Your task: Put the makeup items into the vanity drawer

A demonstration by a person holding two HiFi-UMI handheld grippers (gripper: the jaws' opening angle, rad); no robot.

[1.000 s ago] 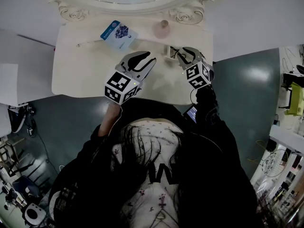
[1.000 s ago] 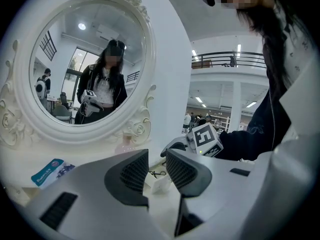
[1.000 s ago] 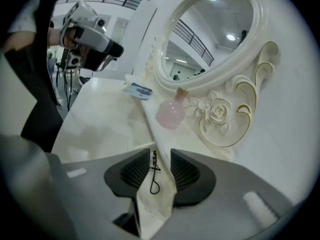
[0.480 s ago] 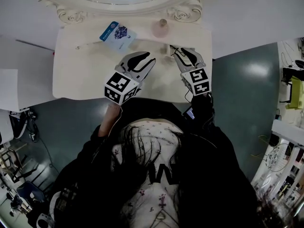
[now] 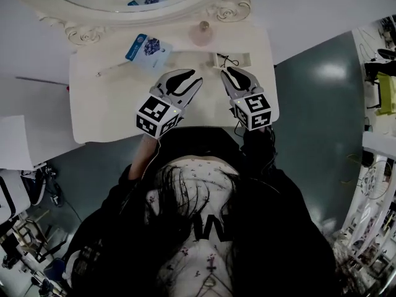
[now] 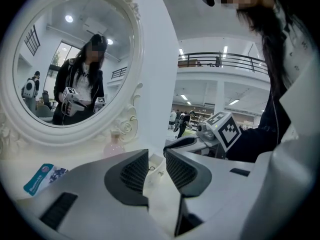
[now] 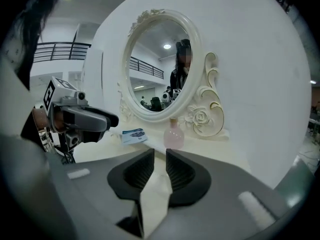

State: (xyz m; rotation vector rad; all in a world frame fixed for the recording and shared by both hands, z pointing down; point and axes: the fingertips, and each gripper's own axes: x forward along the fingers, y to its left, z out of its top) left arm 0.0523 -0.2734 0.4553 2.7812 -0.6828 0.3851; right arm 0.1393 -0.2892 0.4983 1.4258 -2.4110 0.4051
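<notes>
Nearest, over the vanity top's (image 5: pixel 105 110) near edge, the left gripper (image 5: pixel 185 77) hangs with its jaws a narrow slot apart and empty, and broad bare top lies open to its left. The right gripper (image 5: pixel 234 74) is close to the top's right edge. Its jaws have just been closing to a slim gap, with only tabletop showing through. Just beyond its tips lies a white packet (image 5: pixel 242 59) with a black loop. Farther off, a thin stick (image 5: pixel 111 68), blue packet (image 5: pixel 146 47) and pink bottle (image 5: pixel 201 36) sit before the mirror frame (image 5: pixel 226 10).

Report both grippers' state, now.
Left gripper: open, narrow gap, empty.
Right gripper: open, jaws have just been closing, nothing between them; the small white item lies ahead of it.
</notes>
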